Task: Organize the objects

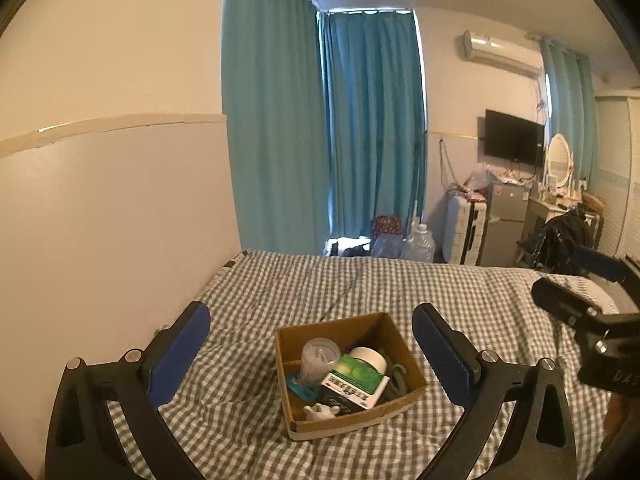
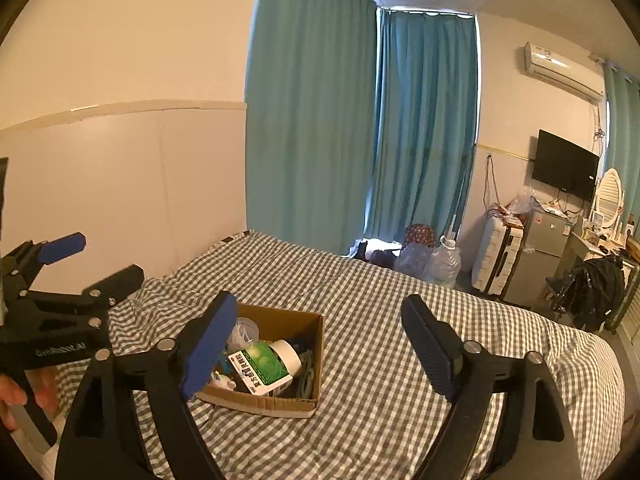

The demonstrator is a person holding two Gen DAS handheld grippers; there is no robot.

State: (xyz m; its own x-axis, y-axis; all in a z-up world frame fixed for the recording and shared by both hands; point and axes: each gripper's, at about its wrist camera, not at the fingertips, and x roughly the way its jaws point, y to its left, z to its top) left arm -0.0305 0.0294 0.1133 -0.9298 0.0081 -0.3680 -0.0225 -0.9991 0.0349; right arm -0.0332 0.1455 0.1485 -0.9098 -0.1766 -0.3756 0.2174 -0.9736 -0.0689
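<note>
An open cardboard box (image 1: 394, 340) sits on a grey checked bedspread (image 1: 460, 292). It holds a green and white carton (image 1: 356, 382), a white roll of tape (image 1: 370, 358), a clear plastic cup (image 1: 318, 356), a grey cord and small items. My left gripper (image 1: 312, 356) is open and empty, held above the box with its fingers either side. My right gripper (image 2: 320, 348) is open and empty, to the right of the box (image 2: 280, 402); its left finger hides part of the box. The carton (image 2: 262, 366) and tape (image 2: 288, 354) show there too.
A white wall runs along the bed's left side. Teal curtains (image 1: 320, 128) hang beyond the bed's far end. Water jugs (image 1: 418, 244), a suitcase, a small fridge (image 1: 506, 224) and a dressing table stand on the floor to the right. The right gripper's body (image 1: 592, 320) shows at the right edge.
</note>
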